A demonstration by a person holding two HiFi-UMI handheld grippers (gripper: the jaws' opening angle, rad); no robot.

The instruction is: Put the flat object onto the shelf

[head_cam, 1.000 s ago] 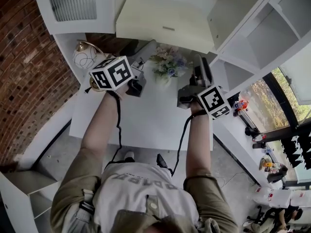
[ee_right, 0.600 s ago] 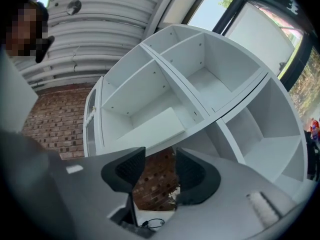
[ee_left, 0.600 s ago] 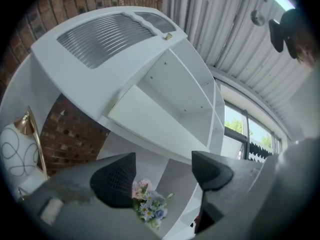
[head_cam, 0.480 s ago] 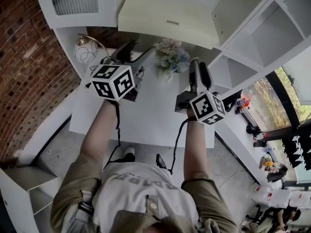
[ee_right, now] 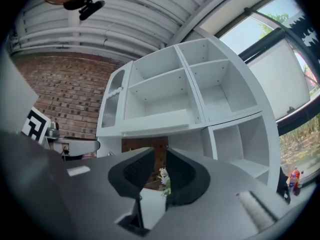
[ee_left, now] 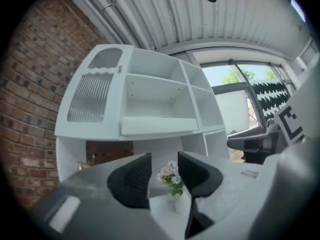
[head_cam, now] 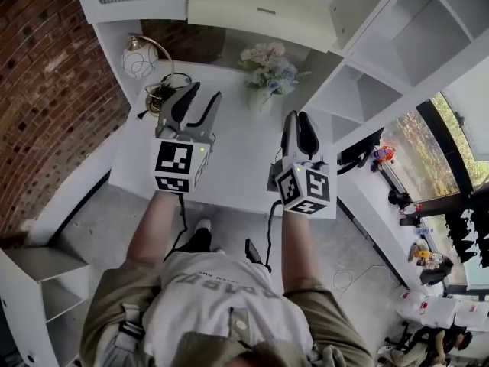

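Observation:
The flat object point(head_cam: 260, 10) is a pale cream slab lying on a middle board of the white shelf unit point(head_cam: 397, 48); it also shows in the left gripper view point(ee_left: 159, 125) and the right gripper view point(ee_right: 157, 121). Both grippers hang over the white table point(head_cam: 237, 167), well short of the shelf. My left gripper point(head_cam: 203, 94) has a clear gap between its jaws, which are closing on nothing point(ee_left: 163, 156). My right gripper point(head_cam: 298, 115) shows only a narrow slit, its jaws also closing with nothing between them point(ee_right: 160, 154).
A vase of flowers point(head_cam: 269, 71) stands at the table's far edge between the two grippers. A globe lamp point(head_cam: 140, 58) with a brass arm sits at the far left corner. A brick wall point(head_cam: 46, 90) runs along the left. The shelf's side compartments point(head_cam: 348, 94) are to the right.
Both grippers have drawn back from the shelf toward the person and now sit lower over the table. The gaps between both pairs of jaws have narrowed.

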